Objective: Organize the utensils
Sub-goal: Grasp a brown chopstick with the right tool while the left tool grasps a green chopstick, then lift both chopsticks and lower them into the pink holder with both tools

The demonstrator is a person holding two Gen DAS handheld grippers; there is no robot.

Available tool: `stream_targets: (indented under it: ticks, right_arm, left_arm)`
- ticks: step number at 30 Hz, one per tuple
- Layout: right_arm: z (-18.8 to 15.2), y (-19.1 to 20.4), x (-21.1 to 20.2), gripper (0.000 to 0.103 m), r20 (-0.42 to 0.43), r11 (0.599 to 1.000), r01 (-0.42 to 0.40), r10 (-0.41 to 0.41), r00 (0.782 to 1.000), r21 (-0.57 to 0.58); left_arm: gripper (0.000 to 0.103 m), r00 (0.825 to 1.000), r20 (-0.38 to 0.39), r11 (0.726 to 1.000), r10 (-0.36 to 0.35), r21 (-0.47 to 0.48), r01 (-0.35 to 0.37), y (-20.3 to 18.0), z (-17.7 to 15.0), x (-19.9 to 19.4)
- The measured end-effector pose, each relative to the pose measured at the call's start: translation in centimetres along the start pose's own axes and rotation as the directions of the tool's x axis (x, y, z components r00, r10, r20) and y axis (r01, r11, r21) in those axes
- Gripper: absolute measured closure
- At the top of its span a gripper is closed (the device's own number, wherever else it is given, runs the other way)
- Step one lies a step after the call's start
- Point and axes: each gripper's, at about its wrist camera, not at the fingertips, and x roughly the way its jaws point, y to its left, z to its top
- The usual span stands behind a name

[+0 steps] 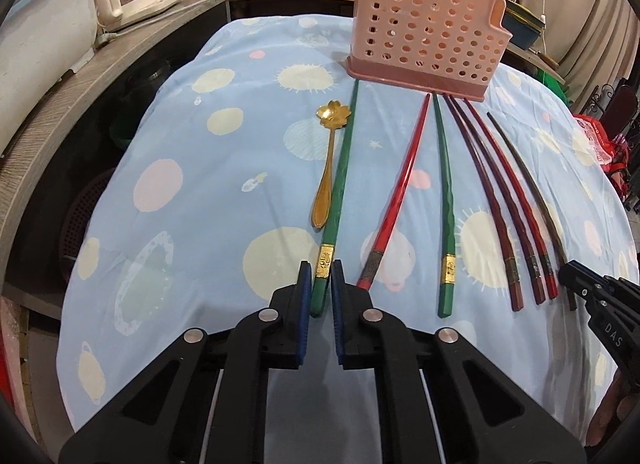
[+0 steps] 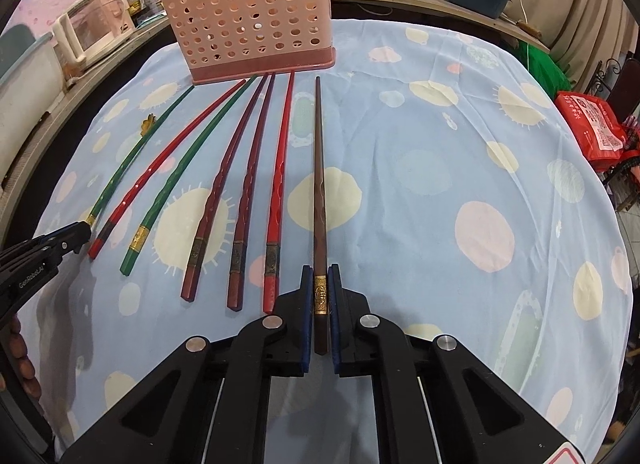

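A pink perforated plastic utensil holder (image 2: 256, 24) stands upright at the far side of the table; what is in it cannot be told. On the pale-blue spotted tablecloth (image 2: 440, 152) seven chopsticks lie side by side, long axes running from the near edge toward the holder, tips fanned at its base. Right of them the cloth is open. The left gripper (image 1: 321, 268) has closed on the leftmost green chopstick (image 1: 338, 180) — beside a gold flower-bowled spoon (image 1: 326, 168). The right gripper (image 2: 320, 270) pinches the dark brown chopstick (image 2: 319, 184) at its gold band.
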Motion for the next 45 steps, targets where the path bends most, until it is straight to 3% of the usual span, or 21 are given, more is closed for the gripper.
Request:
stream_targets:
  ticks: [10, 23, 45]
  right_arm:
    - [0.6, 0.2, -4.3, 0.096, 0.087, 1.0, -0.023, 0.024, 0.996, -0.005]
    - [4.7, 0.6, -11.0, 0.096, 0.26, 0.998, -0.054, 0.058, 0.964, -0.023]
    - [15.2, 0.5, -14.6, 0.096, 0.425, 0.996, -0.086, 0.094, 0.9, -0.04]
  left_arm:
    - [0.095, 0.998, 0.066, 1.0, 0.005, -0.012, -0.004, -0.1, 1.0, -4.8]
    - [0.096, 0.985, 0.17, 1.0, -0.004, -0.016, 0.007, -0.5, 3.8, -10.3]
    - [0.096, 0.94, 0.341, 1.0, -0.007, -0.004, 0.008, -1.0, 13.9, -14.4]
